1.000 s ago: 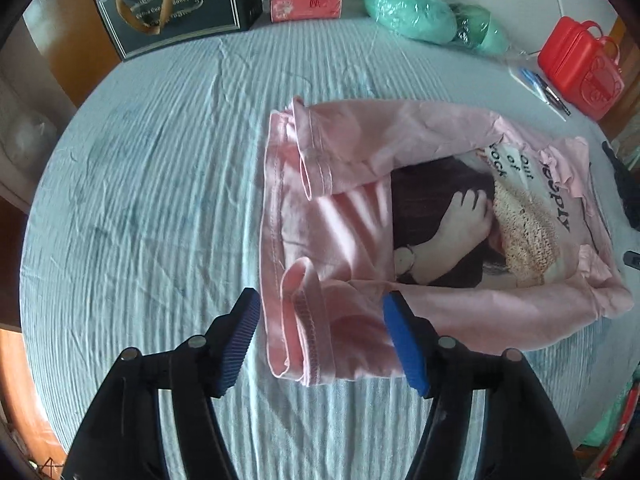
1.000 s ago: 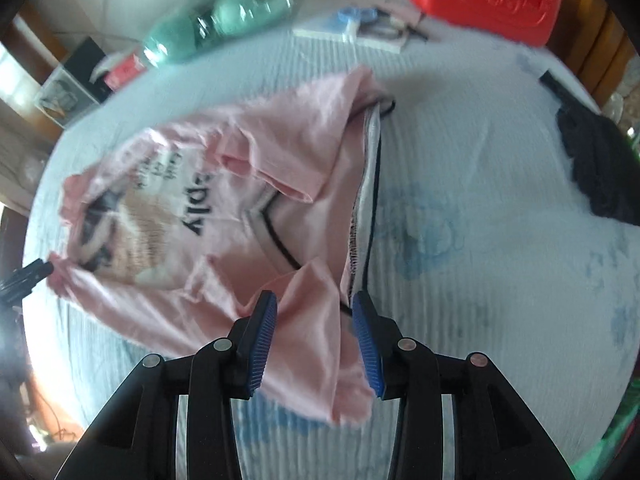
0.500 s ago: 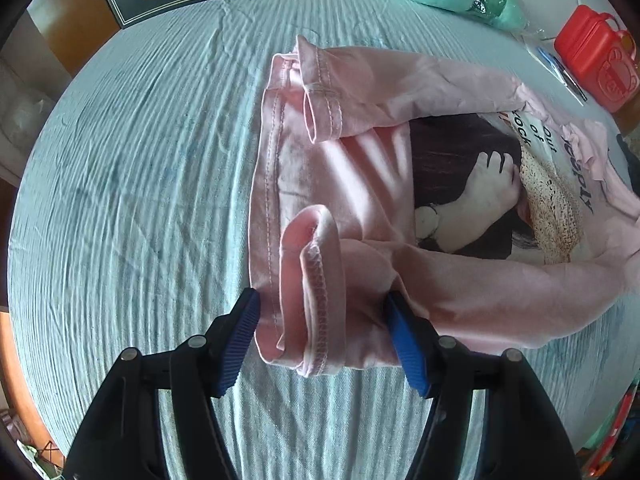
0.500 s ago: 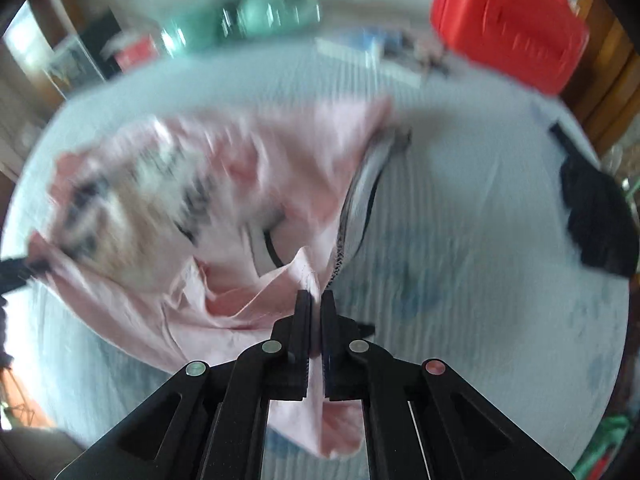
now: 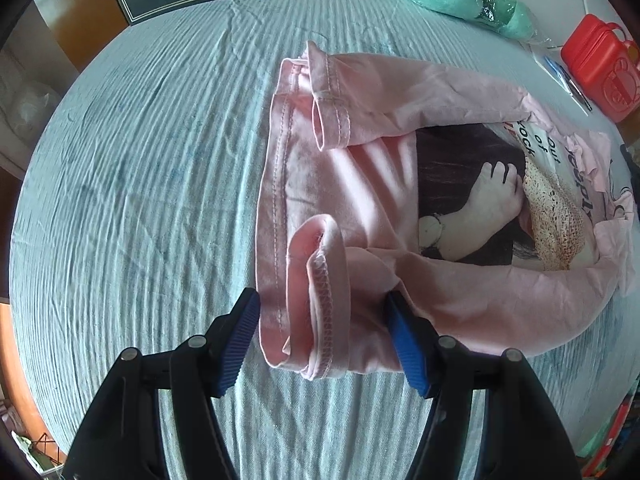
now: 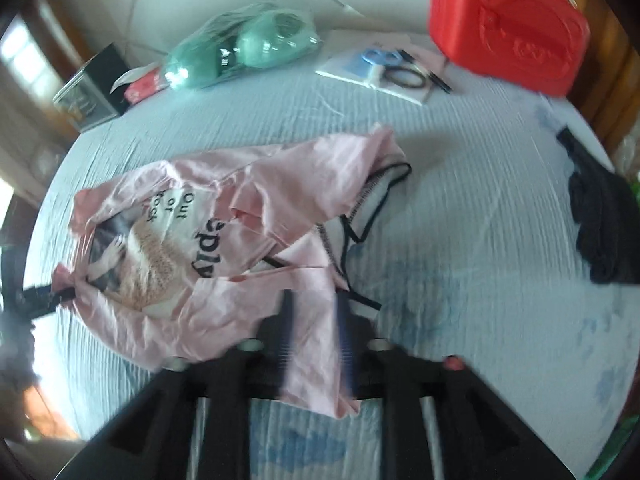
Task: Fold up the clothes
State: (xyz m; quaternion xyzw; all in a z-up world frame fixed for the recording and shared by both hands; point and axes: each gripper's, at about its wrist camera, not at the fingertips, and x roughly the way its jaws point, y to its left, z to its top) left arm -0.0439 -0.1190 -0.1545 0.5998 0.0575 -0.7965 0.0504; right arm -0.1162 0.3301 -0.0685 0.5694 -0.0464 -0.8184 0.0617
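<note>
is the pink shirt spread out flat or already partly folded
Partly folded. Both sleeves of the pink shirt are turned in over the front, one along each side of the print, with their cuffs near the hem. It lies rumpled, not neatly flat.

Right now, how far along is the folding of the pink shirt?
Early stage. Done: both sleeves of the pink shirt lie folded in over its body on the blue bedcover. In hand: the left gripper straddles the hem corner, jaws open; the right gripper is opening around the collar end. Left: folding the body in half.

Pink printed shirt (image 5: pixel 400 208) lies crumpled on the bed; sleeves folded inward.
</note>
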